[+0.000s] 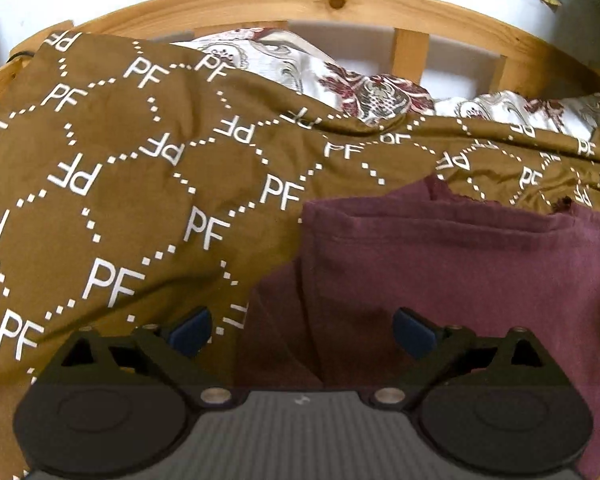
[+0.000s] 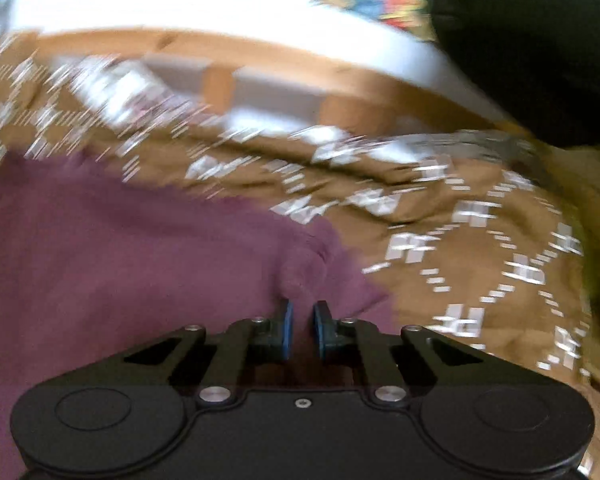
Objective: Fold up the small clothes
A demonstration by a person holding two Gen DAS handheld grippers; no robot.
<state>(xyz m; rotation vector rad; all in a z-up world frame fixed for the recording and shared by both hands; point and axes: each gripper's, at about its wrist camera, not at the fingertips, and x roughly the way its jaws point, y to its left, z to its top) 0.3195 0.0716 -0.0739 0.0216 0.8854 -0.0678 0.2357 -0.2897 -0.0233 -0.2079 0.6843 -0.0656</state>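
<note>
Left wrist view: the left tool is spread wide, empty, over the maroon garment lying at 3 o'clock on the brown PF-printed bedspread; it looks like soft, light, limp knit, best pinched at a hem or corner. Right wrist view, blurred: the right tool is nearly pressed together, apparently pinching a puckered garment edge.
</note>
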